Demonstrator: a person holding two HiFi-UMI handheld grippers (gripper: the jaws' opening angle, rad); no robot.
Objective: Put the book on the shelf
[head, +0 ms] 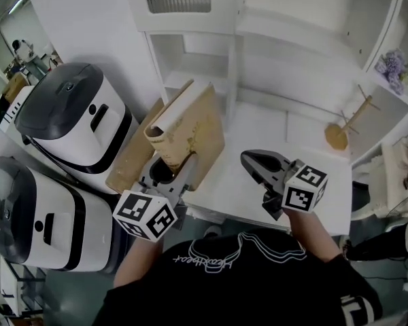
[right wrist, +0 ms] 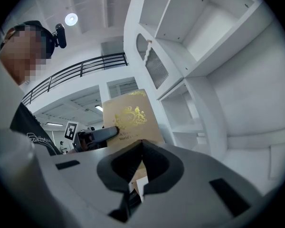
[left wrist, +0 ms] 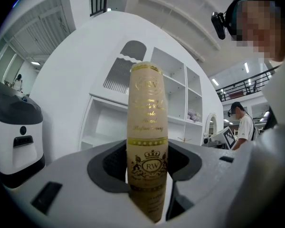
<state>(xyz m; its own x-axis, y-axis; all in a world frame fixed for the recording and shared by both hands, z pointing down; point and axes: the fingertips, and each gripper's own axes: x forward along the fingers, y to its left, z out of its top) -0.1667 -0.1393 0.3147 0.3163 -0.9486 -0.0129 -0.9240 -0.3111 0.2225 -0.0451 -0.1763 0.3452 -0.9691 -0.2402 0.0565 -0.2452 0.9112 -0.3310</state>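
Observation:
A thick tan book [head: 190,131] with gold print stands upright over the white ledge [head: 272,134], in front of the shelf unit [head: 197,60]. My left gripper [head: 170,172] is shut on its lower spine. In the left gripper view the gold-lettered spine [left wrist: 147,127] rises straight up between the jaws, which press on both its sides. My right gripper [head: 253,160] hovers just right of the book, shut and with nothing in it. In the right gripper view the book's front cover [right wrist: 130,118] shows beyond the closed jaws, with the left gripper [right wrist: 97,136] clamped on it.
Two white and black appliances [head: 75,114] [head: 34,216] stand at the left, close beside the book. A small wooden stand [head: 343,124] sits on the ledge at the right, with purple flowers [head: 393,66] on a side shelf. The shelf compartments [left wrist: 173,96] lie ahead.

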